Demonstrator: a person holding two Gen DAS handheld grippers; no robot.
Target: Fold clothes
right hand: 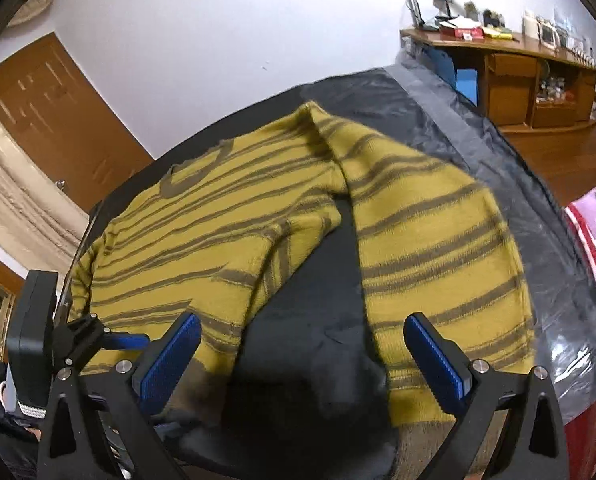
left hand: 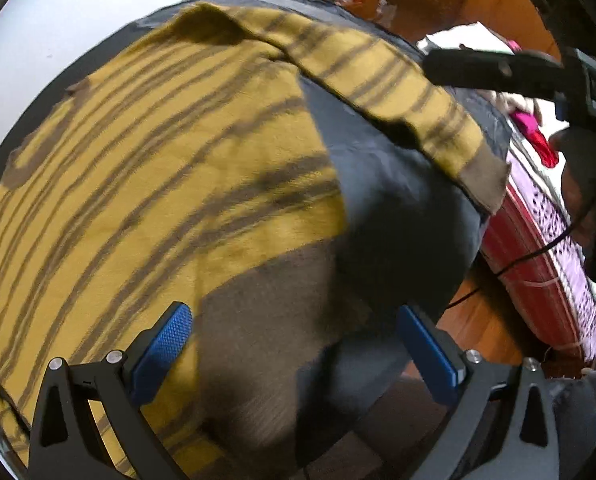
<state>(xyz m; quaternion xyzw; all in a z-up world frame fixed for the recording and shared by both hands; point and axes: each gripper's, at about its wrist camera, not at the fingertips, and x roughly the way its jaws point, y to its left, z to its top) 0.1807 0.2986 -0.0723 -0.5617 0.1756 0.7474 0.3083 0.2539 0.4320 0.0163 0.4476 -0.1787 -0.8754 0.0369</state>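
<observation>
A dark sheet (right hand: 449, 120) covers the flat surface, with a band of shiny grey tape or plastic along its far right side. Spread on it lies the sweater (right hand: 226, 224), mustard yellow with thin, uneven grey-brown stripes running across the body. It lies flat with its brown collar (right hand: 190, 178) toward the far left, next to the white wall (right hand: 218, 32). The hem is a broad plain brown band (left hand: 266, 320) at the near edge, under the left gripper.

One sleeve (right hand: 437, 256) stretches out to the right of the body and slants toward the near edge, leaving a wedge of dark sheet bare between sleeve and body. It carries the same stripes and ends in a brown cuff (left hand: 483, 178), which lies at the sheet's right edge. The fabric looks soft and fuzzy, with a small raised fold at the shoulder.

The left gripper (left hand: 298, 348) hovers over the hem with its blue-padded fingers spread wide, holding nothing. The right gripper (right hand: 301, 356) hangs over the bare wedge and the sleeve's lower end, its fingers likewise spread apart and empty.
</observation>
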